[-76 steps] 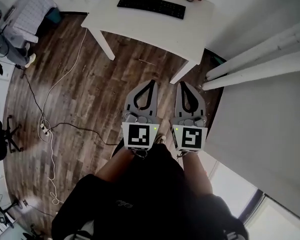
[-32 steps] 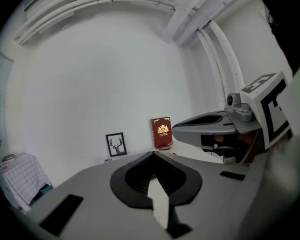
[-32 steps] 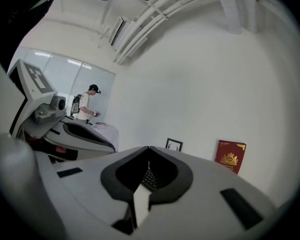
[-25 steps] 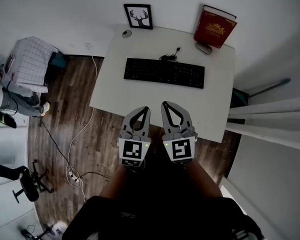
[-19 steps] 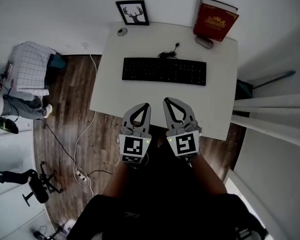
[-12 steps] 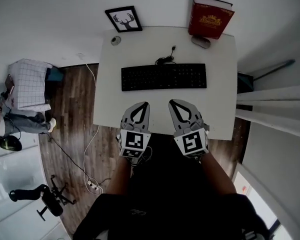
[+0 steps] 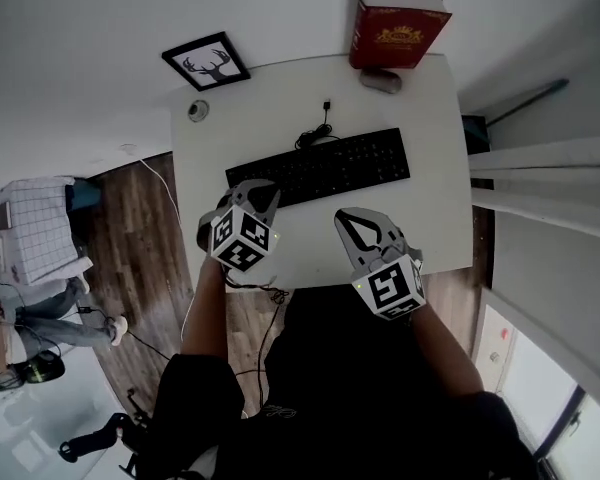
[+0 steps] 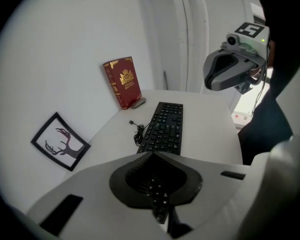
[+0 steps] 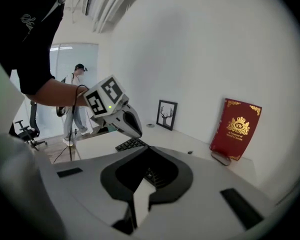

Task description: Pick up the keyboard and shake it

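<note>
A black keyboard (image 7: 320, 168) lies across the middle of the white table (image 7: 435, 178), its cable coiled behind it (image 7: 310, 138). My left gripper (image 7: 252, 190) hovers at the keyboard's left end, turned rightward along it, jaws shut and empty. In the left gripper view the keyboard (image 8: 165, 126) stretches away just beyond the closed jaws. My right gripper (image 7: 346, 216) is shut and empty too, over the table's front part, a little short of the keyboard's near edge. The right gripper view shows the left gripper (image 9: 117, 116) above the keyboard's end (image 9: 131, 144).
A red book (image 7: 395, 28) stands against the wall at the back right, with a small grey object (image 7: 380, 81) in front of it. A framed deer picture (image 7: 205, 63) and a small round thing (image 7: 198, 110) sit at the back left. A person (image 9: 75, 104) stands far off.
The person has stepped up to the table. The left gripper moved forward to the keyboard's left end and turned sideways; the right gripper came over the table's front. Both stayed shut.
</note>
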Demonstrator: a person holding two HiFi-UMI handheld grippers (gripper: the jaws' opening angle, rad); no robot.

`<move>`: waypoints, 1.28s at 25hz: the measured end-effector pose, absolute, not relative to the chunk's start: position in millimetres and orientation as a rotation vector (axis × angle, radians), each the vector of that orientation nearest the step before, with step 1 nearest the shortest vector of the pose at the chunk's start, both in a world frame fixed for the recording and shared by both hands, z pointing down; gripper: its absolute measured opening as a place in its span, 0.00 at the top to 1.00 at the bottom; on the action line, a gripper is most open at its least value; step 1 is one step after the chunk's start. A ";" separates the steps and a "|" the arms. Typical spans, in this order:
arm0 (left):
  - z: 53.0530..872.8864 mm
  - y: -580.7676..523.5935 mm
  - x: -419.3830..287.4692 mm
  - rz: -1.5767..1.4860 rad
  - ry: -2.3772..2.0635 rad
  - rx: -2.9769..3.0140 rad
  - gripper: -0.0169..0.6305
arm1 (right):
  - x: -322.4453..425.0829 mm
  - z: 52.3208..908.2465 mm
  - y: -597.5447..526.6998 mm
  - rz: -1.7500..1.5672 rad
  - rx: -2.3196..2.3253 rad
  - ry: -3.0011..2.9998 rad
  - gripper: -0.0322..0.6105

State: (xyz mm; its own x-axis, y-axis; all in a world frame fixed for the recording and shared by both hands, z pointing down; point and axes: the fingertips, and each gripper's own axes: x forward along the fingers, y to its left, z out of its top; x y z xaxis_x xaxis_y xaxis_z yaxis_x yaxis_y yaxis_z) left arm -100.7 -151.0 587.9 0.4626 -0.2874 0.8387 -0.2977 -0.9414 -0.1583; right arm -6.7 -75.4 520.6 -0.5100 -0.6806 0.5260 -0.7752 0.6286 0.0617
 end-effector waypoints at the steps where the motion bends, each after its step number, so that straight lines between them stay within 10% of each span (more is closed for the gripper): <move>1: 596.2 -160.3 -102.2 1.571 -0.471 2.669 0.96 | -6.1 524.4 -74.7 0.259 1.146 -2.319 0.92; 9: 661.1 -195.0 -99.2 1.681 0.091 2.478 0.63 | 9.5 544.5 -73.1 0.352 1.236 -2.174 0.92; 32: 715.7 -197.3 -93.3 1.801 0.419 2.215 0.59 | -4.6 544.6 -95.4 0.343 1.255 -2.171 0.92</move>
